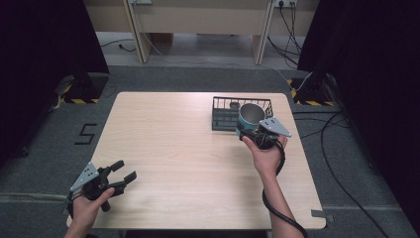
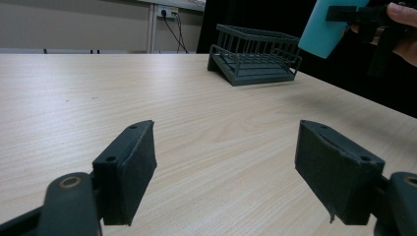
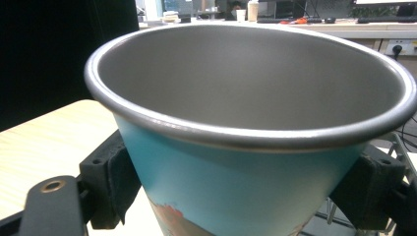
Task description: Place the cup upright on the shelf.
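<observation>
Filling the right gripper view from edge to edge, the teal cup [image 3: 246,162] sits pinched between the two black jaws, one pad pressed to each side of its tapering wall, its grey metal mouth tipped toward the lens. In the high view the right gripper [image 1: 257,133] holds that cup [image 1: 250,116] right of centre in the frame, raised at the near edge of the black wire basket [image 1: 223,113], which stands on the table [image 1: 173,148] toward the upper right of its top. From the left gripper view the cup [image 2: 322,27] hangs in the upper right corner, clear of the tabletop and to the right of the basket [image 2: 253,61].

Judging by this, the pickup is done: the cup is grasped and lifted. What seems left is carrying it over the basket's rim, lowering it inside and letting go; the basket's compartments look free of it so far.

At the lower left of the high view, the left gripper [image 1: 121,178] rests low over the table with its jaws spread wide, holding nothing, well apart from cup and basket.
</observation>
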The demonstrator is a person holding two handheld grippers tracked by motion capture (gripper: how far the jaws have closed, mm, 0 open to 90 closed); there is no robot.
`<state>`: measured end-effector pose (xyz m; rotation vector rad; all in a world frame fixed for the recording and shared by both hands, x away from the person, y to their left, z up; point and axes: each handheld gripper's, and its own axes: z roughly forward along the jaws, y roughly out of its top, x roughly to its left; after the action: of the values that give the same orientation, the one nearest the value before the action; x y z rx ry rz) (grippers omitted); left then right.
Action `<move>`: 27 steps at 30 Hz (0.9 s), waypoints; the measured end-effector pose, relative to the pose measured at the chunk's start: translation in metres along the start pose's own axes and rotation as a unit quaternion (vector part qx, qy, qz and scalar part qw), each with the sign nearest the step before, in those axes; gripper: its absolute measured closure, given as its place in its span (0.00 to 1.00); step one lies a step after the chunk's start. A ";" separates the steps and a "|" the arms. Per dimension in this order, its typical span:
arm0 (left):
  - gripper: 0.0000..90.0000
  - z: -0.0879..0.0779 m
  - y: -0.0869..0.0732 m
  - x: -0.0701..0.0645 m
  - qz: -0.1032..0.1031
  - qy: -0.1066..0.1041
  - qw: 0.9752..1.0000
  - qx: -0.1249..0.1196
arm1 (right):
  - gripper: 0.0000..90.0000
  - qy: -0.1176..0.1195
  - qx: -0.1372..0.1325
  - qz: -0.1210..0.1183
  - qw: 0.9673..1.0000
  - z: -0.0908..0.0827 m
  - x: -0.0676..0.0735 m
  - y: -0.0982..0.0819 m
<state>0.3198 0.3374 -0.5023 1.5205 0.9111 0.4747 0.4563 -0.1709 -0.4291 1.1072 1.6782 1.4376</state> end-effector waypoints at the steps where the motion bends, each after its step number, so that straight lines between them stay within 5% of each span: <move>1: 0.25 0.000 0.000 0.000 0.000 0.000 1.000 0.000 | 0.20 -0.001 0.000 0.001 1.000 0.001 0.000 0.001; 27: 0.25 -0.001 0.000 0.000 -0.003 0.000 1.000 -0.002 | 0.20 -0.017 -0.005 0.003 1.000 0.016 -0.010 0.018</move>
<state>0.3194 0.3377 -0.5020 1.5134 0.9127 0.4720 0.4781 -0.1721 -0.4151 1.1245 1.6434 1.4220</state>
